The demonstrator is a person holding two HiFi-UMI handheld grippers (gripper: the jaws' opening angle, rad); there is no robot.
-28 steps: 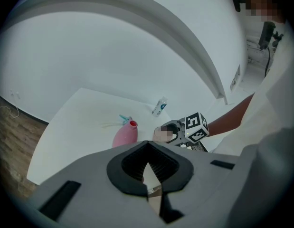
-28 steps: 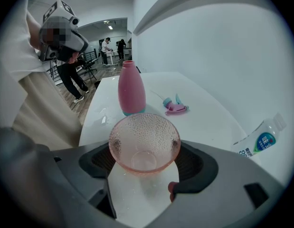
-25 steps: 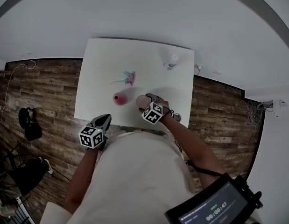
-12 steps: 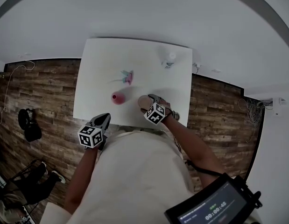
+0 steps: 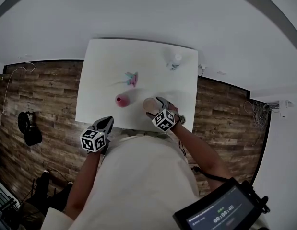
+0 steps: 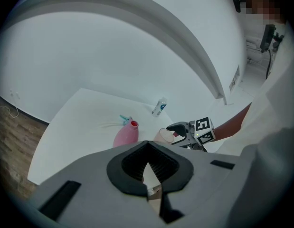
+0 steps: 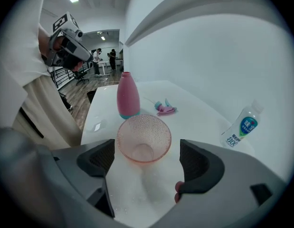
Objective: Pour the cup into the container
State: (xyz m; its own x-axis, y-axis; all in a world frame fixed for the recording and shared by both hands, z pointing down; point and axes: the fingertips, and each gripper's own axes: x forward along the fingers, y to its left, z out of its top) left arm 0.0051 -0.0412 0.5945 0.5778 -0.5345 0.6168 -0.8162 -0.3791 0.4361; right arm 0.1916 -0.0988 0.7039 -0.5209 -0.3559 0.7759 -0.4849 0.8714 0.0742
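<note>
Left gripper (image 5: pixel 107 122) hovering at near edge of white rectangular table (image 5: pixel 105 61), jaws pressed together, nothing between. Right gripper (image 7: pixel 147 167) jaws just opening wide, flanking upright translucent pink plastic cup (image 7: pixel 143 137) on table, pads clear of it. Beyond: upright pink bottle-shaped container (image 7: pixel 128 96), teal-and-pink spray head (image 7: pixel 163 107), clear plastic water bottle (image 7: pixel 244 125) near far corner.
</note>
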